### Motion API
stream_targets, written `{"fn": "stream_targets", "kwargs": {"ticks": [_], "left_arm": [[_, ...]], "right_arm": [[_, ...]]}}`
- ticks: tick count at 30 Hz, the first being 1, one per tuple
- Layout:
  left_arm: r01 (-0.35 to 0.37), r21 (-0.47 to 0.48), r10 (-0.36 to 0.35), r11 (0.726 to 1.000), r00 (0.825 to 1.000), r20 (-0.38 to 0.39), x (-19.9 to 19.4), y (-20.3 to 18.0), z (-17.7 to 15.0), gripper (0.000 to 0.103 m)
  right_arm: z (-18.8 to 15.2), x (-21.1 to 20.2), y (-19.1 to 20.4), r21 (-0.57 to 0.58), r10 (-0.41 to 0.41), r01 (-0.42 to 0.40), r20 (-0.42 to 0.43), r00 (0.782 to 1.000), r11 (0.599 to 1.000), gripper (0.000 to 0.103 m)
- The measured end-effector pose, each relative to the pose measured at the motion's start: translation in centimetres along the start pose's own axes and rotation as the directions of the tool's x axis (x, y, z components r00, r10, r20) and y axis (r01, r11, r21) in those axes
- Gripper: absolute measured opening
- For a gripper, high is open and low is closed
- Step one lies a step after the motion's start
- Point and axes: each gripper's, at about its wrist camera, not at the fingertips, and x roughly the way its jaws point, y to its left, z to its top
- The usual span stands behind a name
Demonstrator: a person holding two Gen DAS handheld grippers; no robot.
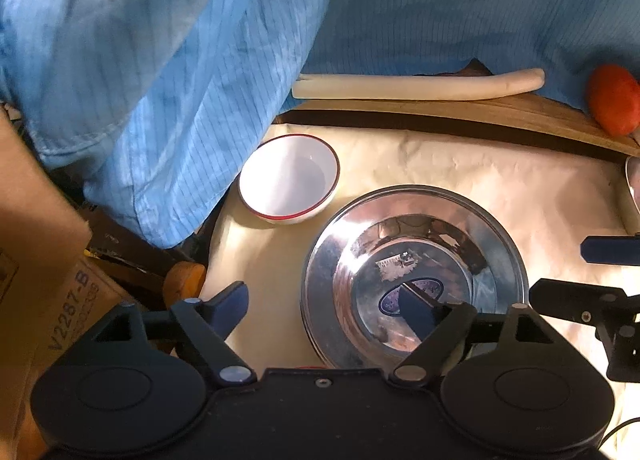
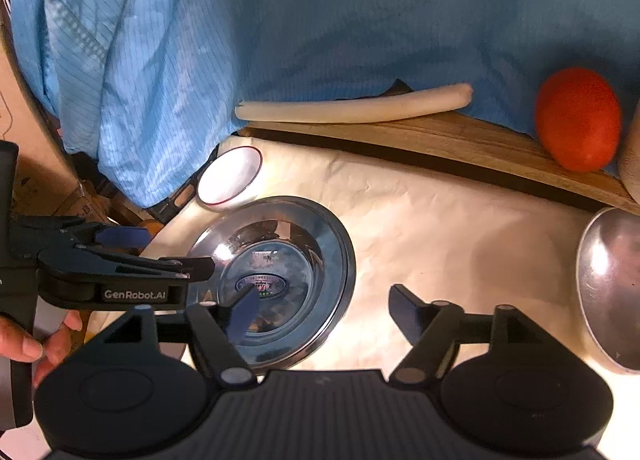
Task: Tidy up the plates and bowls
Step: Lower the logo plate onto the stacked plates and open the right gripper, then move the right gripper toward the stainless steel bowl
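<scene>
A steel bowl (image 1: 412, 276) sits in a wide steel plate on the cream cloth; it also shows in the right wrist view (image 2: 272, 280). A white bowl with a red rim (image 1: 289, 178) stands just behind it to the left, seen too in the right wrist view (image 2: 230, 176). My left gripper (image 1: 324, 304) is open, its right finger over the steel bowl's inside and its left finger outside the rim. My right gripper (image 2: 324, 308) is open, its left finger over the steel bowl. Another steel dish (image 2: 612, 288) lies at the right edge.
A wooden board (image 2: 440, 140) at the back carries a long white radish (image 2: 356, 106) and an orange-red fruit (image 2: 578, 118). A person in a blue coat (image 1: 160, 60) stands behind. Cardboard boxes (image 1: 48, 260) lie at the left.
</scene>
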Motion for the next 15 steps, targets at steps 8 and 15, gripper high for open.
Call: {"fn": "stream_targets", "kwargs": {"ticks": [8, 15], "left_arm": [[-0.012, -0.041, 0.013, 0.999, 1.000, 0.028, -1.9, 0.2, -1.5, 0.095], [-0.039, -0.083, 0.043, 0.996, 0.998, 0.050, -3.8, 0.0, -3.3, 0.100]], "right_arm": [[-1.0, -1.5, 0.3, -0.010, 0.002, -0.001, 0.035, 0.999, 1.000, 0.095], [-2.1, -3.0, 0.2, -0.033, 0.005, -0.003, 0.059, 0.998, 0.999, 0.103]]}}
